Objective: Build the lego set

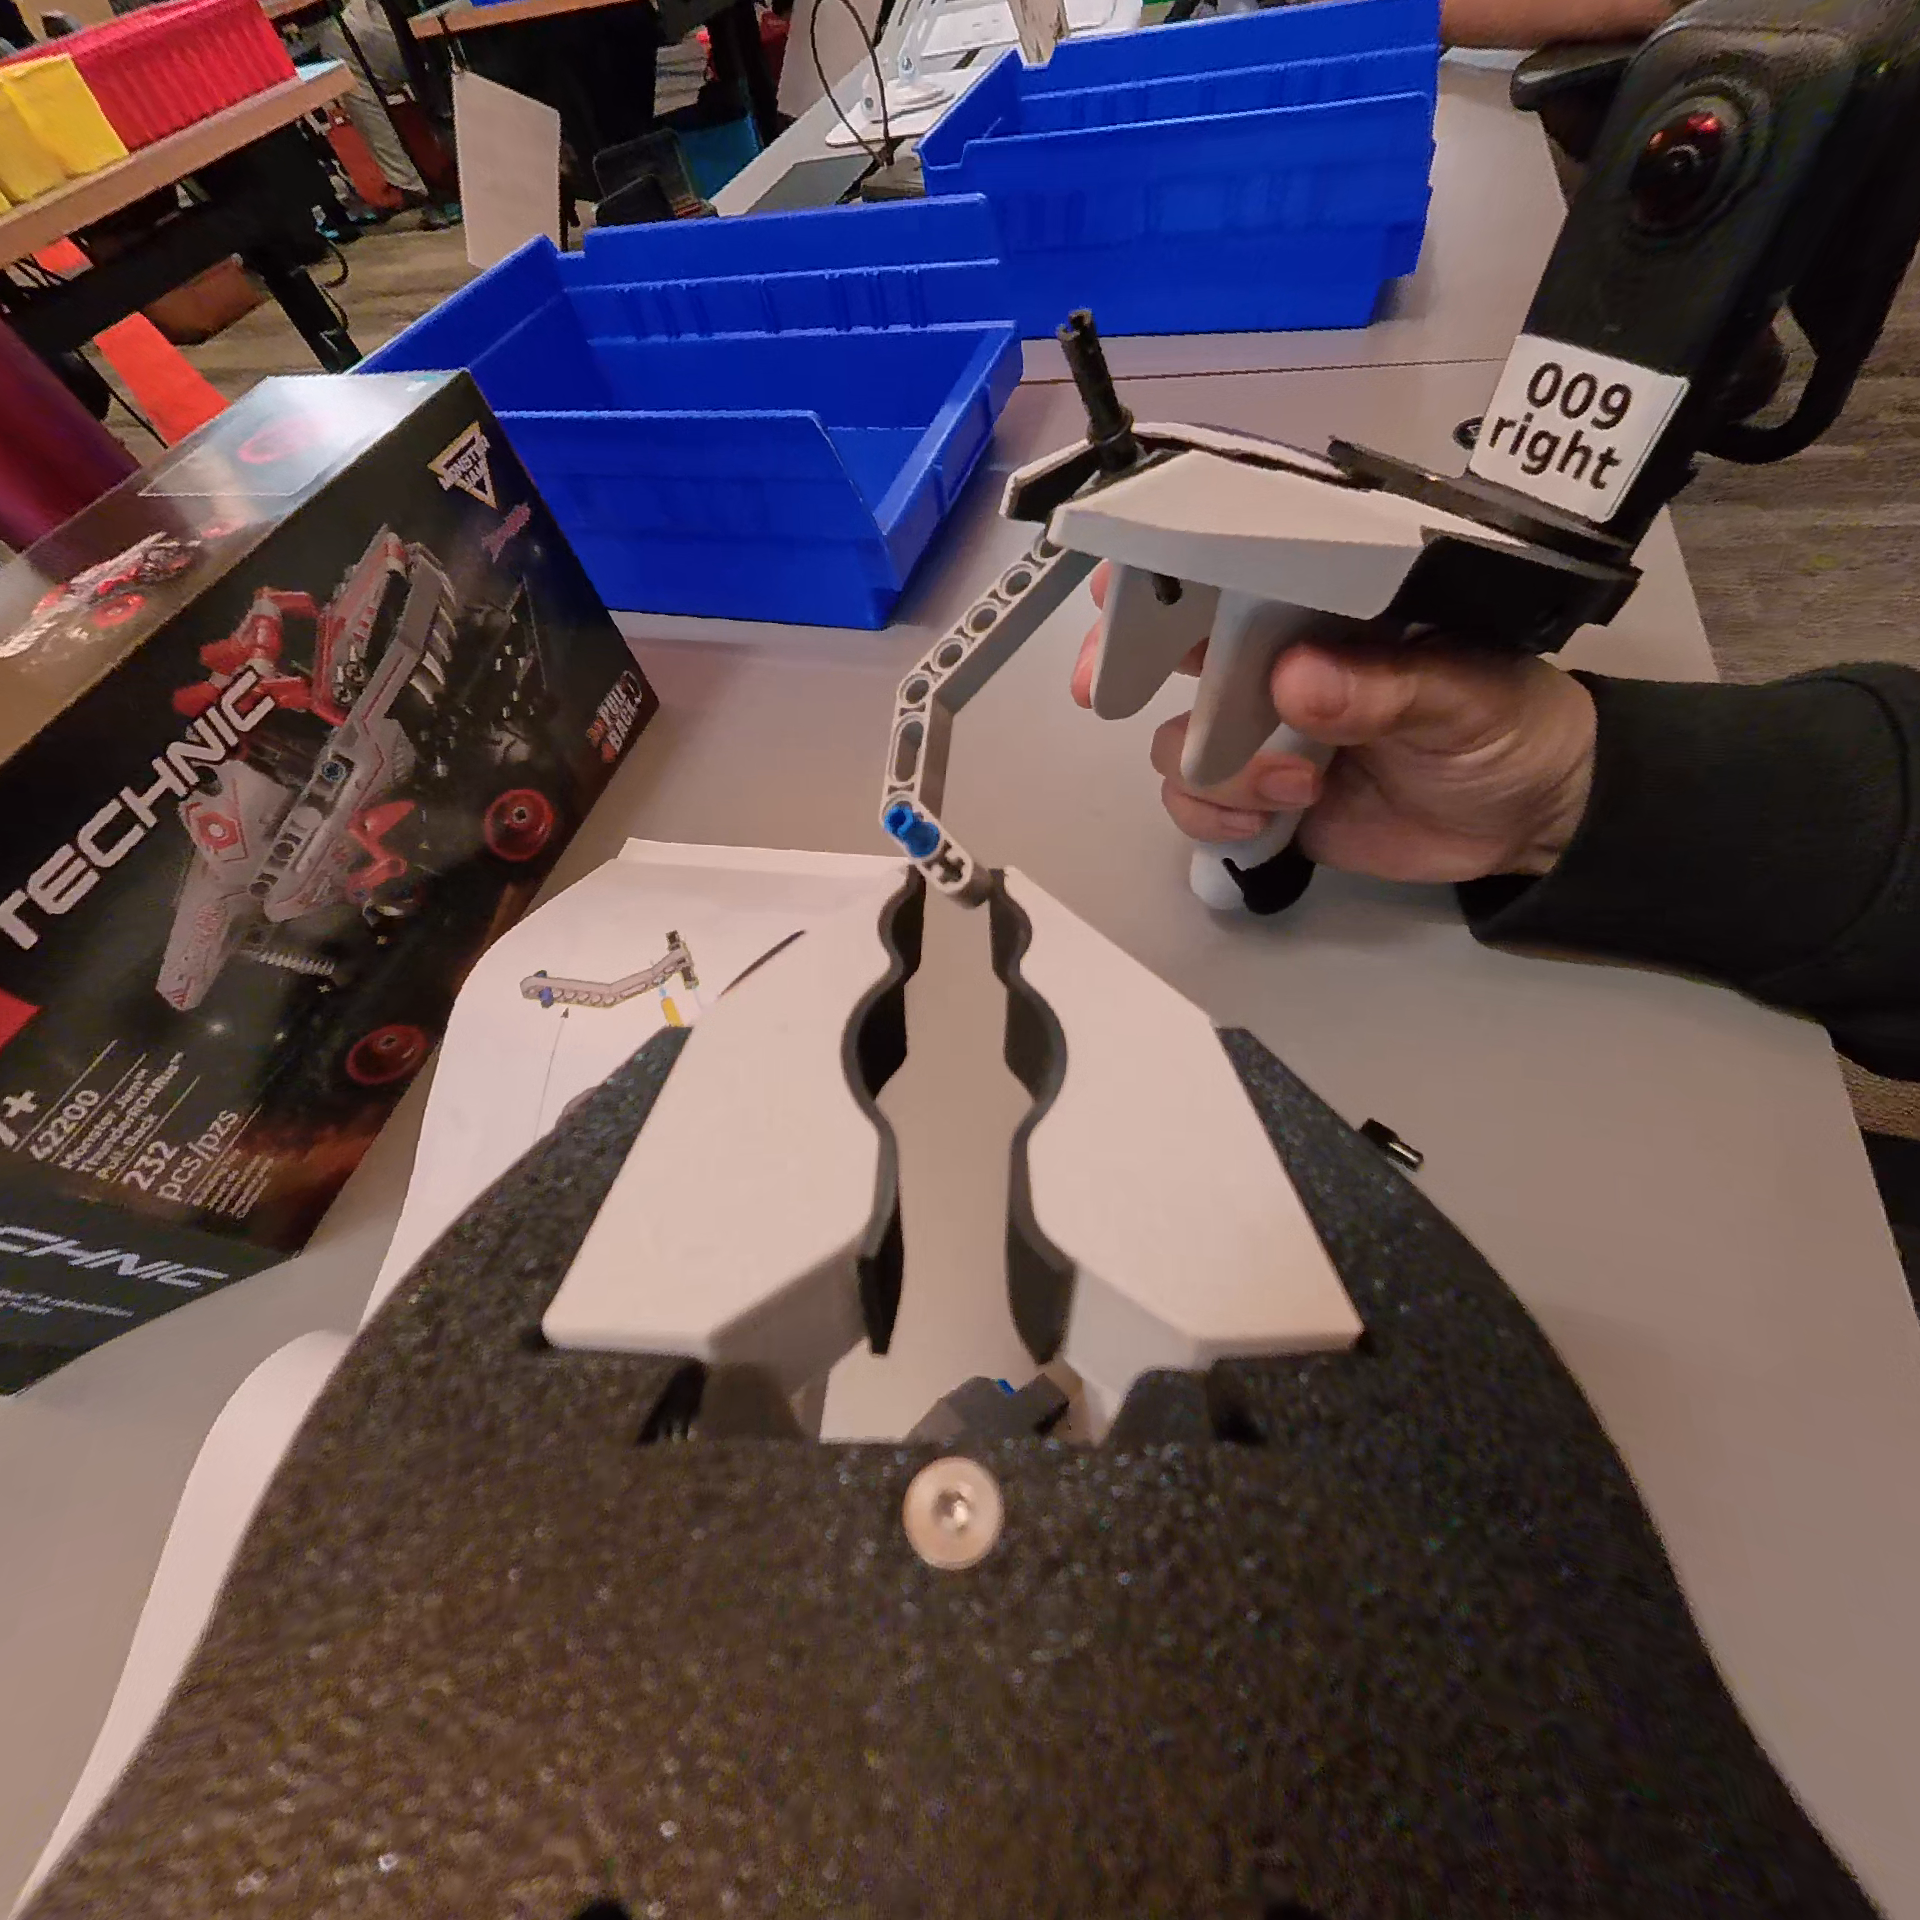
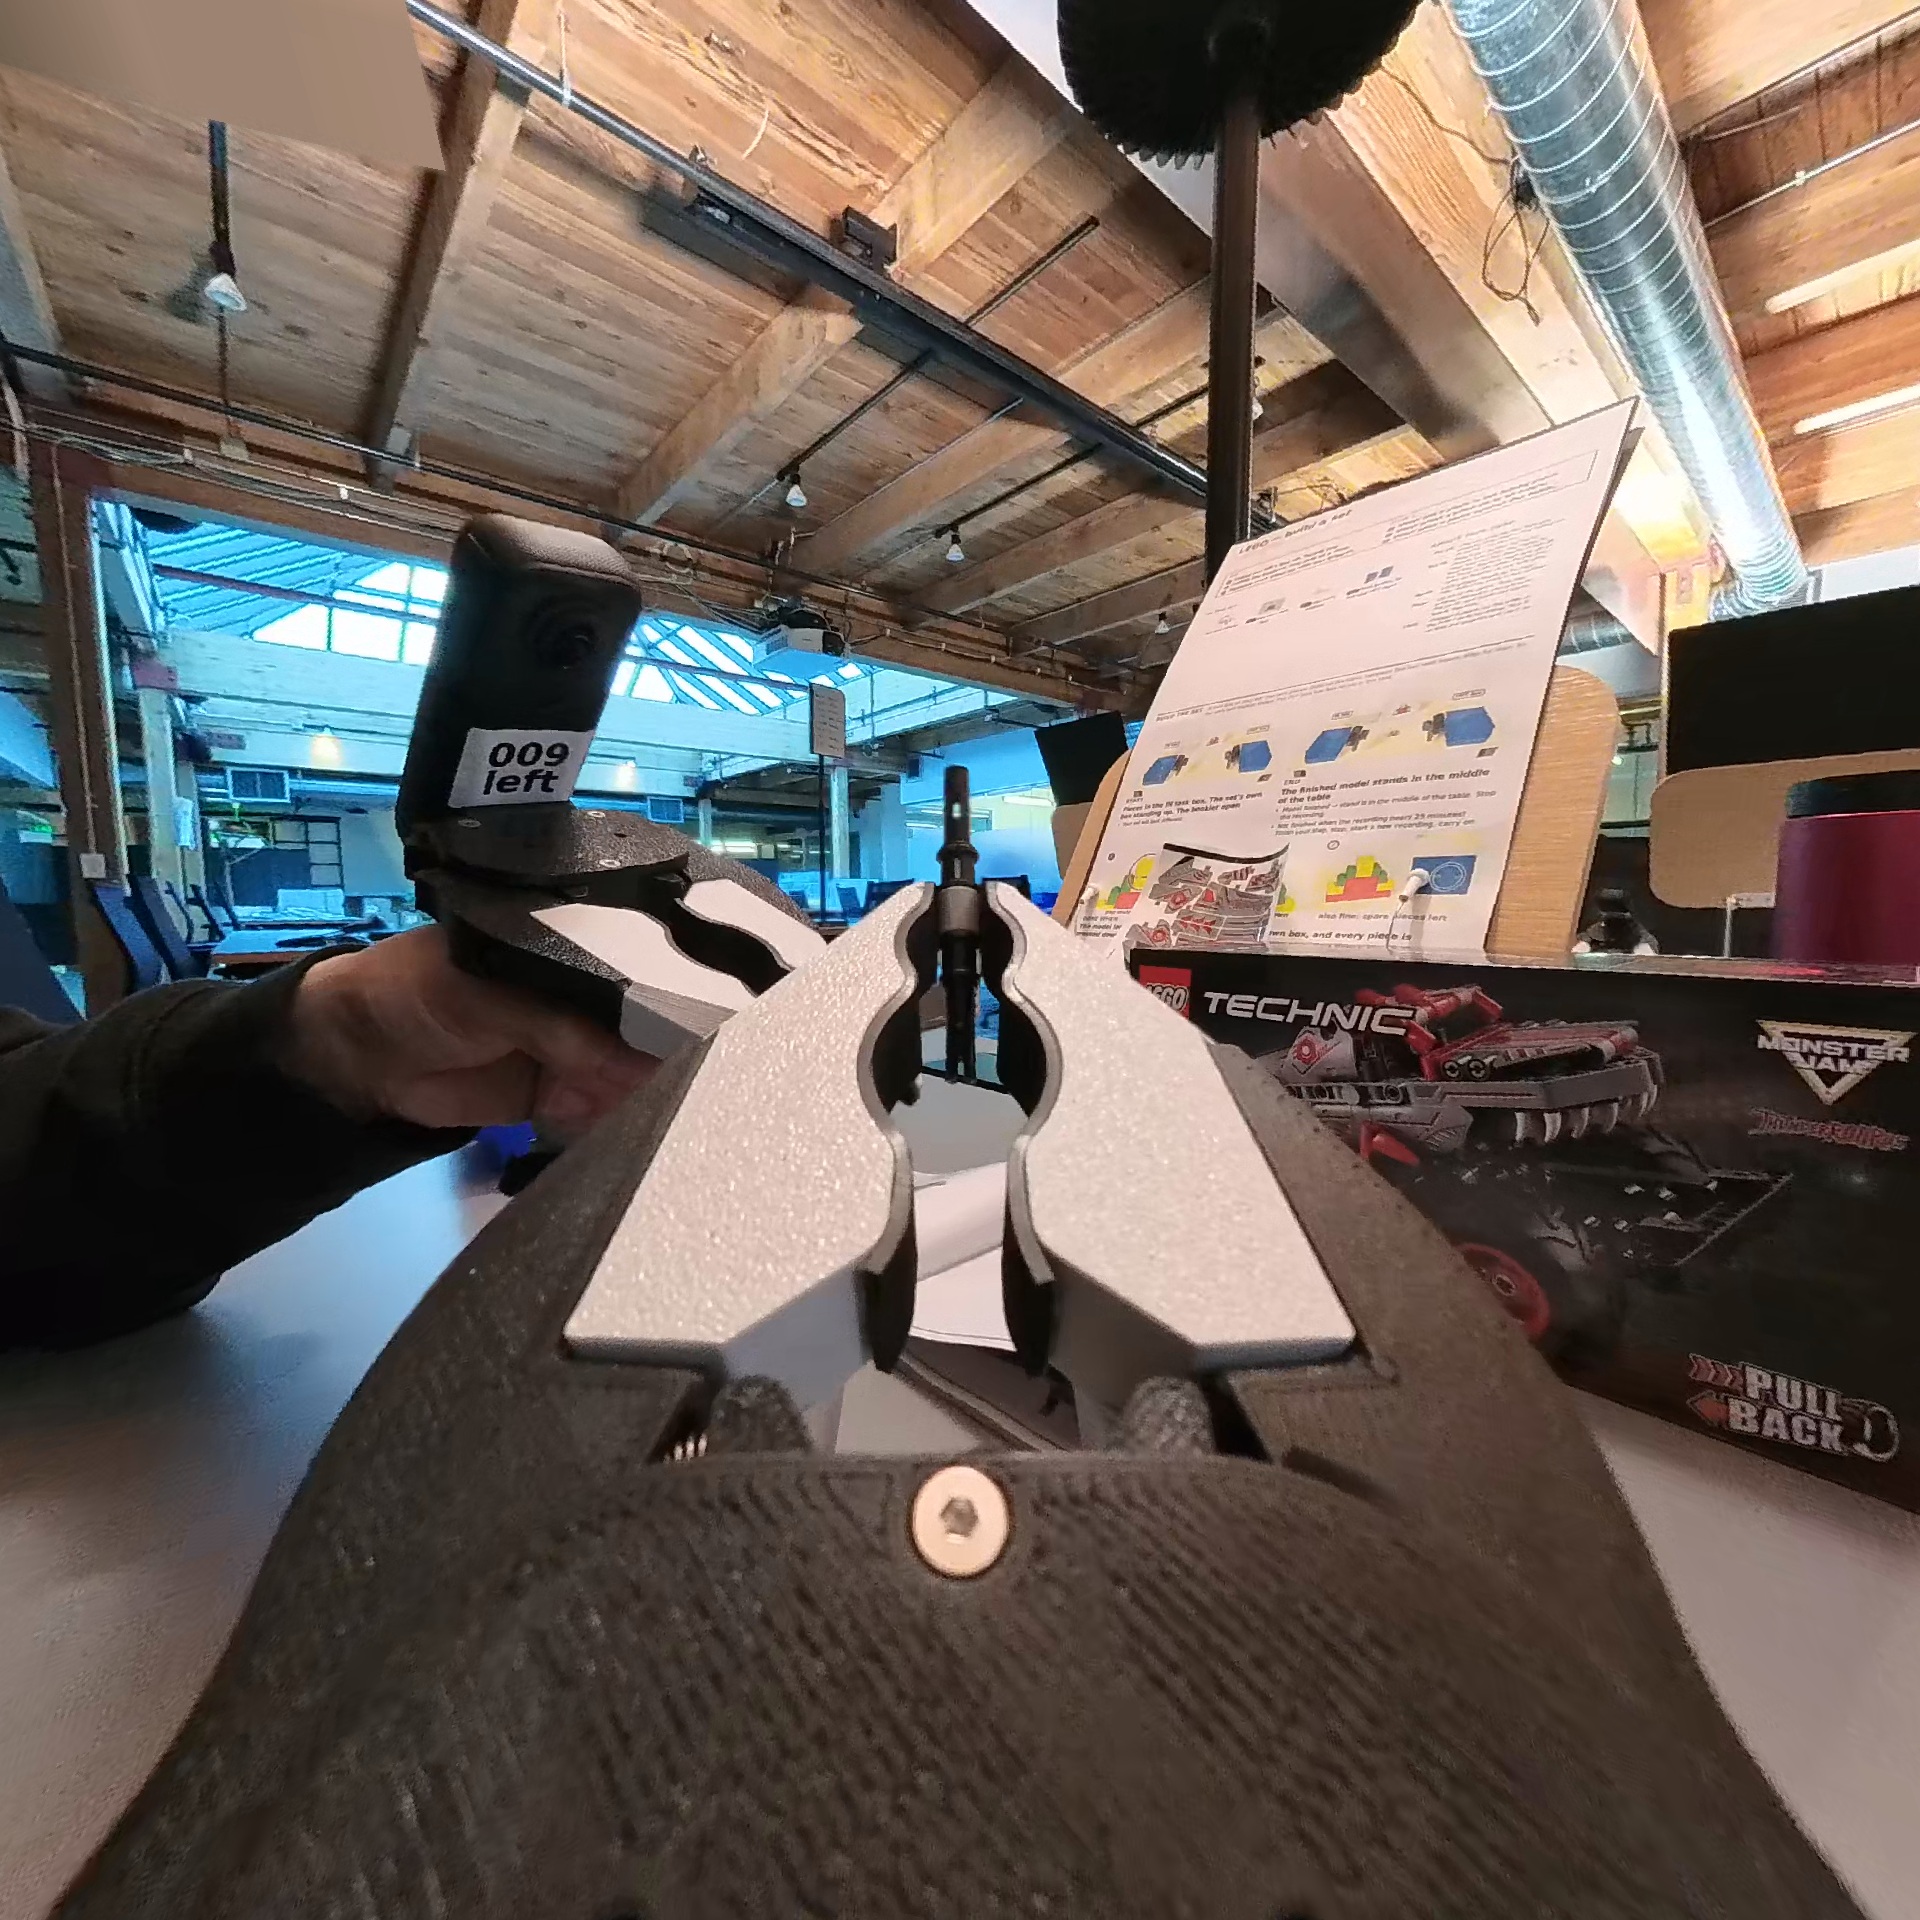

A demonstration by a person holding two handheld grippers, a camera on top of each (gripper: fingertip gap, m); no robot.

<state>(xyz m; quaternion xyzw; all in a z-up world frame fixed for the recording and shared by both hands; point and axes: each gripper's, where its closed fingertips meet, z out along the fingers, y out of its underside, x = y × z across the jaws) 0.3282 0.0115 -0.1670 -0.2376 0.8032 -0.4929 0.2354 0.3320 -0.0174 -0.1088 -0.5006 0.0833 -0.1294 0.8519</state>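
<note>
My left gripper [image 1: 958,883] is shut on the lower end of a grey bent beam [image 1: 920,717], which has a blue pin [image 1: 902,828] near that end. The beam rises to my right gripper [image 1: 1081,478], held by a hand at the right. The right gripper [image 2: 956,925] is shut on a black axle [image 2: 956,883] that stands upright between its tips and sticks out above them [image 1: 1091,395]. The beam's upper end sits just under those fingers; I cannot tell whether the axle passes through it. The left gripper [image 2: 727,956] also shows in the right wrist view.
The black set box [image 1: 291,790] lies at the left, over an open instruction page [image 1: 623,956]. Blue bins [image 1: 748,457] stand behind. A small black piece [image 1: 1392,1143] lies on the table at the right. An instruction sheet on a stand [image 2: 1351,727] rises behind the box [image 2: 1558,1143]. About 7 centimetres separates my left fingertips from my right.
</note>
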